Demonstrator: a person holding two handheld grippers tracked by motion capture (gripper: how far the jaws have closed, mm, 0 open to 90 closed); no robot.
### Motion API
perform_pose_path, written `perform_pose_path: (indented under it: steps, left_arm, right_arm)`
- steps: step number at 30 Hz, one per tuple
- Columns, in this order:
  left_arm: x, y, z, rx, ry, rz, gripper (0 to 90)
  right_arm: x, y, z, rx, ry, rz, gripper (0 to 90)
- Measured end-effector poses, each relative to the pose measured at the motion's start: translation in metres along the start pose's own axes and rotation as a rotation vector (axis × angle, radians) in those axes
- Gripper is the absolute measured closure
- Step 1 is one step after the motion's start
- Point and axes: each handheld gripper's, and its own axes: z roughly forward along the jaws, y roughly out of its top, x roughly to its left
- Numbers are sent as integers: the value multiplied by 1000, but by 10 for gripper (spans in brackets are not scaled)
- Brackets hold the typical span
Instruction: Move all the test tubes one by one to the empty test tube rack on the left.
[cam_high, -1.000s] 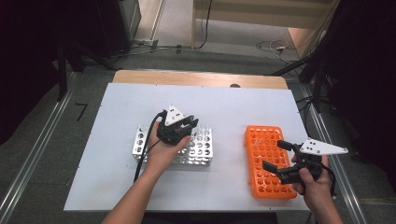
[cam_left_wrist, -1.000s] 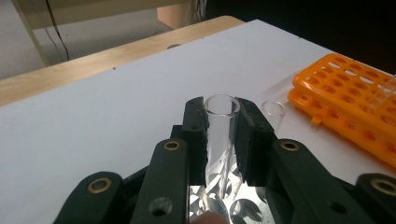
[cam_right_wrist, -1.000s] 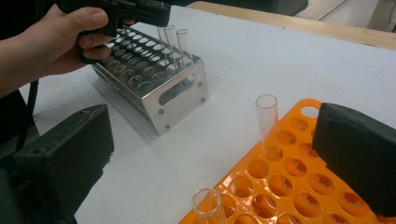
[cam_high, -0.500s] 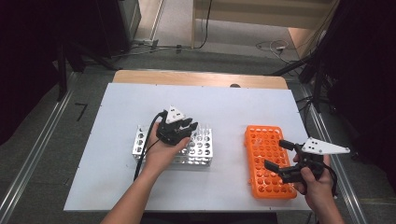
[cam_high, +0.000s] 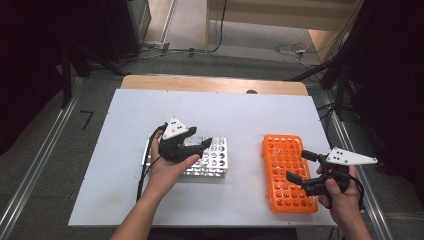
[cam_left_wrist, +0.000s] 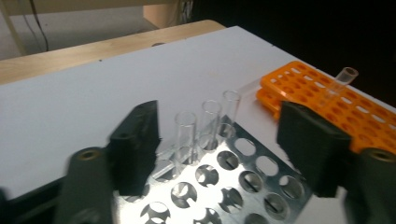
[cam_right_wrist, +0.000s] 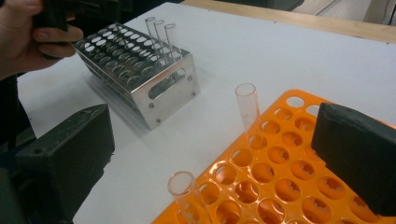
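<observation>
A metal tube rack (cam_high: 216, 161) stands on the white table, and three clear tubes (cam_left_wrist: 209, 122) stand upright in its far row. My left gripper (cam_high: 200, 140) hovers over that rack. Its jaws have just been opening and are now open; the tubes stand ahead of them, untouched by the pads. An orange tube rack (cam_high: 280, 165) lies to the right, and two clear tubes (cam_right_wrist: 247, 107) stand in it. My right gripper (cam_high: 298, 165) is held over the orange rack's right side, open, with nothing in it.
The white table (cam_high: 240, 115) has bare room behind both racks and between them. A wooden strip (cam_high: 210, 84) runs along its far edge. In the right gripper view, the person's hand (cam_right_wrist: 28, 39) on the left gripper sits beside the metal rack (cam_right_wrist: 140, 70).
The left gripper's jaws have opened, and the hand has drawn slightly back from the rack's far row. The right gripper has stayed where it was.
</observation>
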Motion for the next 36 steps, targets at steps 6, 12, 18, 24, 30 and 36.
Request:
perform_pose_path:
  steps: [6, 12, 18, 24, 30, 36]
  left_arm:
    - [-12, -3, -17, -11, -18, 19, 67]
    - [-20, -9, -31, -9, -33, 34, 3]
    - [-21, -16, -44, -10, -48, 29, 0]
    - [-17, -24, -48, 3, -28, 6, 0]
    - [-16, -26, -49, 7, -21, -1, 0]
    - [-14, -28, -49, 8, -17, -7, 0]
  right_arm:
    - [-3, -10, 3, 54, 18, 0, 0]
    - [-8, -18, 6, 93, 37, 8, 43]
    - [-15, -27, 10, 126, 42, 13, 165]
    - [-18, -35, 16, 182, 71, -10, 253]
    - [-20, -41, 20, 234, 86, -24, 382]
    - [-19, -42, 23, 252, 117, -48, 515]
